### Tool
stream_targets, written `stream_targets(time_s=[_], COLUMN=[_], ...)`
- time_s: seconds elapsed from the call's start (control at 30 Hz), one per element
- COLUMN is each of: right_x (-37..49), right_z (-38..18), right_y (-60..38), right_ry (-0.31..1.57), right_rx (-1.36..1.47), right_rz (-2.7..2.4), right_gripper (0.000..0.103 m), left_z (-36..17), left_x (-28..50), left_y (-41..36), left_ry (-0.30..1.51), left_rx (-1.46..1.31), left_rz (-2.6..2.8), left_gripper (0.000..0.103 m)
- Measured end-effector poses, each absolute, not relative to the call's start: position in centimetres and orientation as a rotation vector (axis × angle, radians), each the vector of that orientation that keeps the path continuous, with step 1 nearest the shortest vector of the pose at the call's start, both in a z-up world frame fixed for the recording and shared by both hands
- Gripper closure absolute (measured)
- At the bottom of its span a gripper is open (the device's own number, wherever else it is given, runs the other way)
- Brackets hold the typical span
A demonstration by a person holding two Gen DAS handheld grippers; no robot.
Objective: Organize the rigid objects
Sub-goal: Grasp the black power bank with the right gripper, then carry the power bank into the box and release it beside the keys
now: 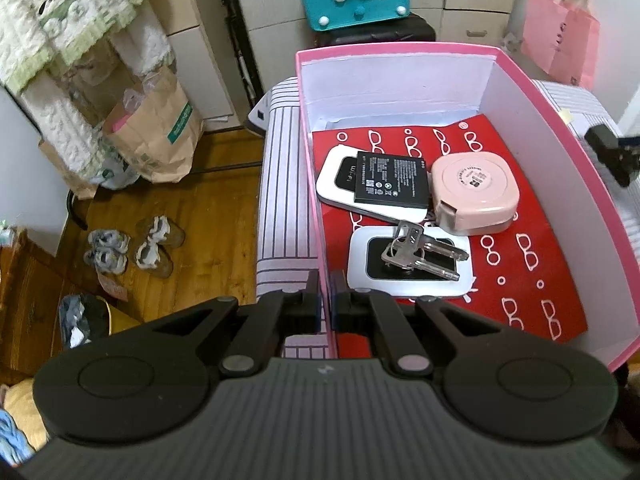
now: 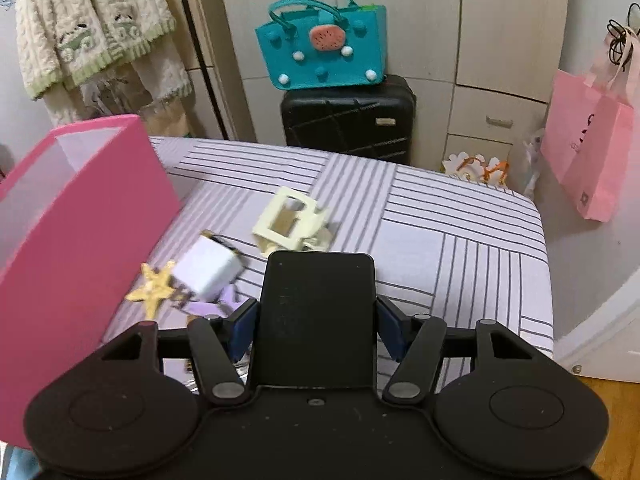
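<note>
The left gripper [image 1: 325, 300] has its jaws pinched on the near-left wall of the pink box [image 1: 560, 120], one finger outside the wall and one inside, with the thin pink wall between the pads. The box stands on the striped bed cover [image 1: 280, 160], at its left edge above the wooden floor [image 1: 200, 220].

Inside the box a red sheet printed with white glasses [image 1: 520, 288] lines the bottom. Toward the far-left part of that sheet lies a white pocket Wi-Fi device [image 1: 340, 184], with a black battery [image 1: 390, 178] resting on top of it. Just right of these sits a pink tape measure [image 1: 476, 196], touching the battery's edge or very near it. Nearer the left wall lies a second white device with a black centre [image 1: 368, 276], and a bunch of silver keys [image 1: 416, 250] rests across it.

The right gripper [image 2: 316, 328] holds a flat black rectangular object [image 2: 316, 312] between its blue pads, jaws set wide to the object's width, above the bed cover to the right of the box. On the cover beside the box's right wall lie a yellow starfish [image 2: 152, 288], a white charger cube [image 2: 208, 272] and something lilac under it. A cream hair claw clip [image 2: 290, 222] lies farther toward the middle of the cover, blurred.
</note>
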State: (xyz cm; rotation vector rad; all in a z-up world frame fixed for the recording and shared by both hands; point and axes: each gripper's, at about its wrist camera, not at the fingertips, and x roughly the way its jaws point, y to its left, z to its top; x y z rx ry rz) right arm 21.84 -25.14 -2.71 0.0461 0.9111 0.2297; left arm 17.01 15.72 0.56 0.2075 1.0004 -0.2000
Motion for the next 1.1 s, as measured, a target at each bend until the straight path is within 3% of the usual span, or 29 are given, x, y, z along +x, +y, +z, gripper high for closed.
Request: stream_targets(time_s=[0.7, 1.1], right_x=[16.9, 19.9], right_z=[10.1, 5.9], right_y=[-13.8, -2.9], right_ry=[0.776, 0.983], right_rx=[-0.098, -0.403], right_rz=[0.708, 0.945], right_gripper=[0.036, 0.036], left_z=[0.5, 0.4], left_x=[16.8, 16.6], left_y=[16.8, 17.0], left_ry=[0.966, 0.944], left_rx=[0.176, 0.170], left_rz=[-0.268, -0.288], left_gripper=[0.097, 0.096])
